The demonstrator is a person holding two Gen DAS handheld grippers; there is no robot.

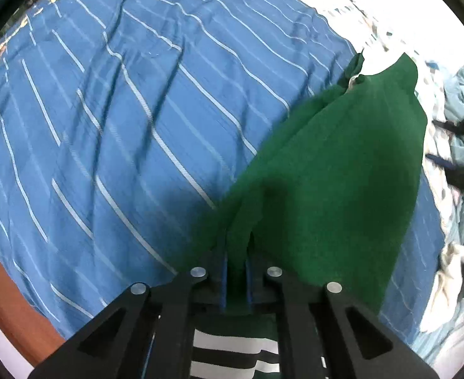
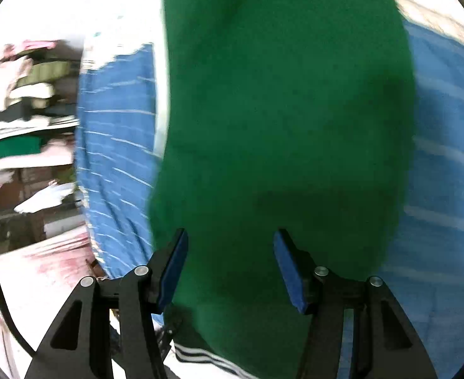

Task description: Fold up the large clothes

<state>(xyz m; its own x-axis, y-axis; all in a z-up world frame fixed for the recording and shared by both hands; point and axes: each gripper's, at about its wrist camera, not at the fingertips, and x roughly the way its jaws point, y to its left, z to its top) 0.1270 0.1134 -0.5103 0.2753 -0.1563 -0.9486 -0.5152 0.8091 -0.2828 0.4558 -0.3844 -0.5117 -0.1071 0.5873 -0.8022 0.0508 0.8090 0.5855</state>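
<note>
Left gripper (image 1: 235,271) fingers pinch the green garment (image 1: 336,170), draped ahead over the blue striped bed (image 1: 121,110); right gripper (image 2: 229,265) gapes empty above it; limp, light cloth, best gripped at an edge.

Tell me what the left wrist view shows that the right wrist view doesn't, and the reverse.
Only the left wrist view shows the left gripper, jaws shut on a pinched fold of the green garment, plus a black-and-white striped part beneath it and a strip of brown bed edge. Only the right wrist view shows the right gripper, jaws open with the green cloth between them but not clamped, and blurred shelves of folded clothes at the left. Both show the green garment lying over the blue striped bedsheet.
</note>
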